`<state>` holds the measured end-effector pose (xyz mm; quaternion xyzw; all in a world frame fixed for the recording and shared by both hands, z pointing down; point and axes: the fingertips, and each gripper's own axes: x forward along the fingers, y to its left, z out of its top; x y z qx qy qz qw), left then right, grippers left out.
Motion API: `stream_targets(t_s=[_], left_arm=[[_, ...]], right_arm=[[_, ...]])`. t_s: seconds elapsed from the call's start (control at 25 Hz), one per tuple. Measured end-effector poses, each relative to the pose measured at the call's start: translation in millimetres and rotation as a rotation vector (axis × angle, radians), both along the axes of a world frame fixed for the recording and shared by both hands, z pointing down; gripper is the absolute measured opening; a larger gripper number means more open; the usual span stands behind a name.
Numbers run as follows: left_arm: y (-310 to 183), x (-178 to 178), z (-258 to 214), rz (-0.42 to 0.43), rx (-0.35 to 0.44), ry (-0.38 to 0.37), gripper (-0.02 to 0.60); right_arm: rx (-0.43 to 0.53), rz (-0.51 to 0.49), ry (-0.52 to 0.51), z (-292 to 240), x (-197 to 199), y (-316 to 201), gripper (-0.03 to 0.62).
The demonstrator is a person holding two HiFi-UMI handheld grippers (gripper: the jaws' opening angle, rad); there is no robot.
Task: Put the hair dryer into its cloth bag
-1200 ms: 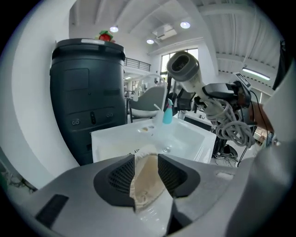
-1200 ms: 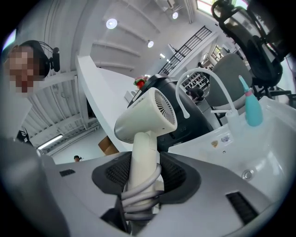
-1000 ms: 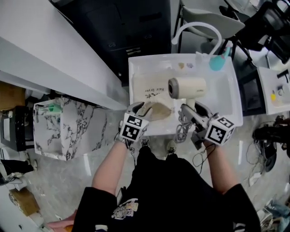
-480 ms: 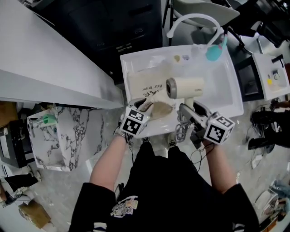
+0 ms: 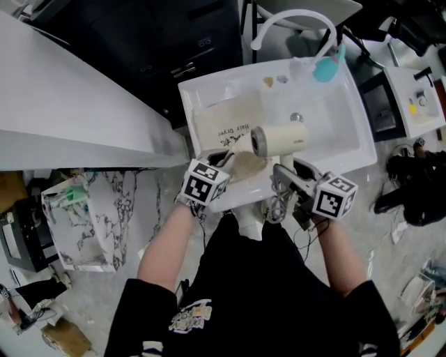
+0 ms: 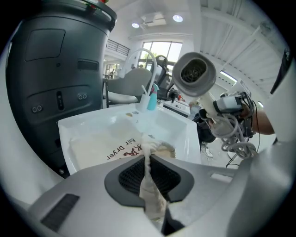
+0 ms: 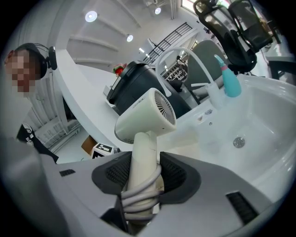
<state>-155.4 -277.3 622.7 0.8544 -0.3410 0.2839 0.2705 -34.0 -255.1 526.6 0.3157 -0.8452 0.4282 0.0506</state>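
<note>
A beige cloth bag (image 5: 226, 122) printed "Hair Dryer" lies flat in the white sink (image 5: 341, 118). My left gripper (image 5: 221, 159) has just been closing, and its jaws now pinch the bag's near edge (image 6: 149, 173); the rest of the bag (image 6: 101, 146) spreads beyond them. The cream hair dryer (image 5: 279, 139) hangs over the sink just right of the bag's mouth. My right gripper (image 5: 287, 171) is shut on its handle (image 7: 144, 157), which has the grey cord wound round it. The dryer's barrel (image 7: 143, 118) stands above the jaws, and its nozzle (image 6: 194, 74) faces the left gripper.
A curved white faucet (image 5: 293, 21) and a teal bottle (image 5: 327, 66) stand at the sink's far rim. A dark cabinet (image 5: 174, 42) and a white counter (image 5: 63, 104) lie to the left, a marbled box (image 5: 90, 216) on the floor. A person (image 7: 32, 92) stands nearby.
The left jaws have gone from wide open to closed on the bag's edge. The right gripper has brought the dryer lower, toward the sink's near side.
</note>
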Motion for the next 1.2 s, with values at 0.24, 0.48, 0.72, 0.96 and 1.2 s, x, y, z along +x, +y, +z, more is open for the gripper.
stream_targets(t_s=[0.24,0.48,0.72,0.96,1.2], left_arm=[[-1,4,-5,0.013,-0.031,0.07,0.031],[-2,3,-6,0.025,-0.052,0.106,0.029],[-3,3,-7,0.038,-0.054,0.114,0.029],[-3,7,-14,0.06,-0.048,0.127,0.029],[-1,6,-15,0.081,-0.034,0.112,0.029]], right_arm=[[-0.114,-0.061,0.045,38,-4,28,0.183],[-0.217,-0.155,0.083,66,-11,53,0.183],[-0.32,-0.278,0.183,93,-13,82,0.183],[-0.44,-0.386,0.235,108,-36,94,0.183],[-0.612,-0.384,0.211,125,-49,85,0.183]])
